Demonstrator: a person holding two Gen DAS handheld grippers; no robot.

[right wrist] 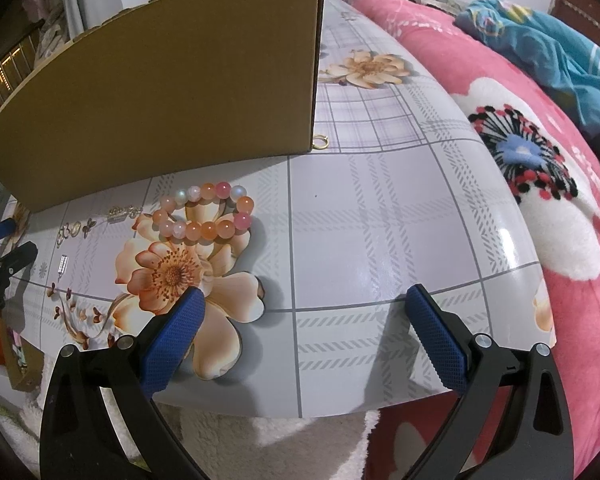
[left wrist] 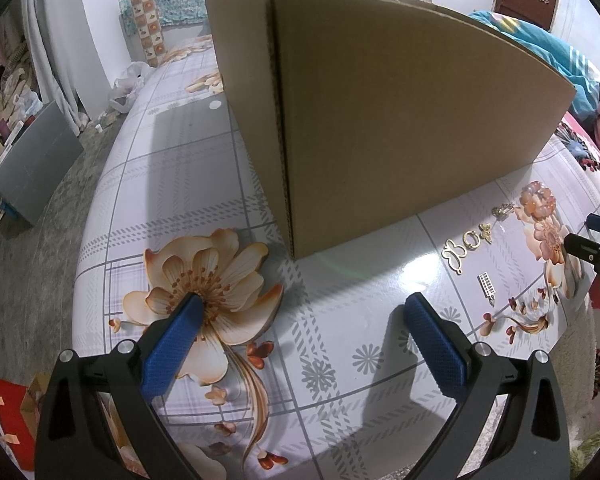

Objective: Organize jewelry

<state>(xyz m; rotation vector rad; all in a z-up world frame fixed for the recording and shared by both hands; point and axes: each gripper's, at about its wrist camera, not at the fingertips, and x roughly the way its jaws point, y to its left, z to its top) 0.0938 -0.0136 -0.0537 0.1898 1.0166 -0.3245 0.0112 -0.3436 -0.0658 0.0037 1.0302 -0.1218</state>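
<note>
Your left gripper (left wrist: 304, 308) hangs over the table (left wrist: 340, 280) w/ its blue pads (left wrist: 172, 344) spread wide apart, nothing between them. One pad sits above a printed peach flower on the tablecloth, the other above a bare grey-checked patch. Same story w/ your right gripper (right wrist: 304, 304): fingers wide apart, empty, hovering near the table's front edge.

Dead ahead of both stands a cardboard box (left wrist: 400, 120), upright on the table, brown walls only (its inside is hidden from both views).

Jewelry lies in front of the box, all loose on the cloth:
- bead bracelet (right wrist: 204, 212), orange, pink & milky-white beads, flat on a printed flower, ahead-left of your right gripper.
- gold butterfly piece (left wrist: 454, 254) w/ a small gold ring (left wrist: 471, 239) just beside it and a tiny gold charm (left wrist: 487, 233) next to that.
- thin chain (left wrist: 502, 211) bunched up near the box's base.
- small silver rectangular pendant (left wrist: 486, 285), apart from the gold bits, nearer to you.
- gold hoop (right wrist: 321, 143) right at the box's far corner, well apart from the rest; whether it touches the box, can't tell.

Right of the table a pink floral blanket (right wrist: 520, 160) covers a bed, w/ teal fabric (right wrist: 540, 52) further back.
</note>
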